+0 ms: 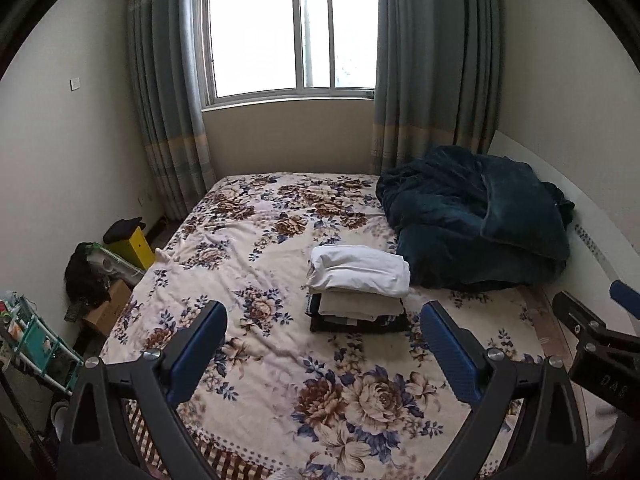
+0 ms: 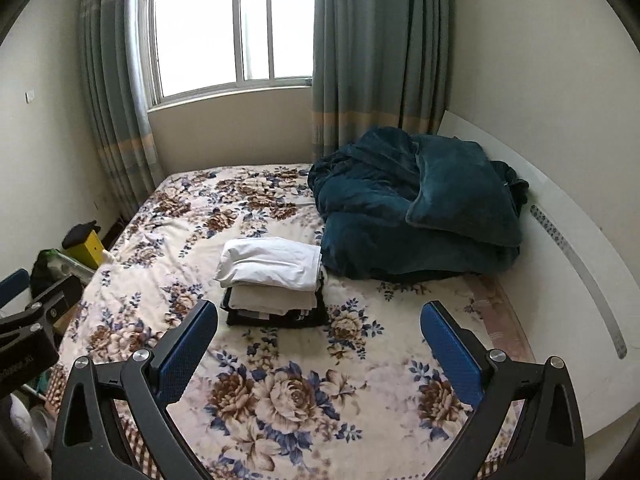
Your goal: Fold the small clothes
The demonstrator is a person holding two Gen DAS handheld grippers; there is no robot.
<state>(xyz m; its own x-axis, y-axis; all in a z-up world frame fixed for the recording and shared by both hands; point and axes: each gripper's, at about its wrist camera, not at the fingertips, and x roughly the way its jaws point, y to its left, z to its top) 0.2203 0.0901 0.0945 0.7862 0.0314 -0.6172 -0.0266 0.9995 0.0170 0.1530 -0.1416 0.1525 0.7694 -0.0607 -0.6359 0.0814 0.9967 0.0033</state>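
Note:
A stack of folded clothes (image 1: 358,292) lies on the floral bedspread (image 1: 248,264), a white piece on top, a cream one under it and dark ones at the bottom. The stack also shows in the right wrist view (image 2: 274,280). My left gripper (image 1: 324,320) is open and empty, held above the bed short of the stack. My right gripper (image 2: 320,320) is open and empty too, to the right of the left one and just right of the stack. Part of the right gripper shows at the right edge of the left wrist view (image 1: 592,332).
A dark teal blanket (image 1: 476,216) is heaped at the back right of the bed, touching the stack's far side. A white headboard (image 2: 568,240) runs along the right. Boxes and clutter (image 1: 108,272) stand on the floor at the left. A curtained window (image 1: 292,32) is behind.

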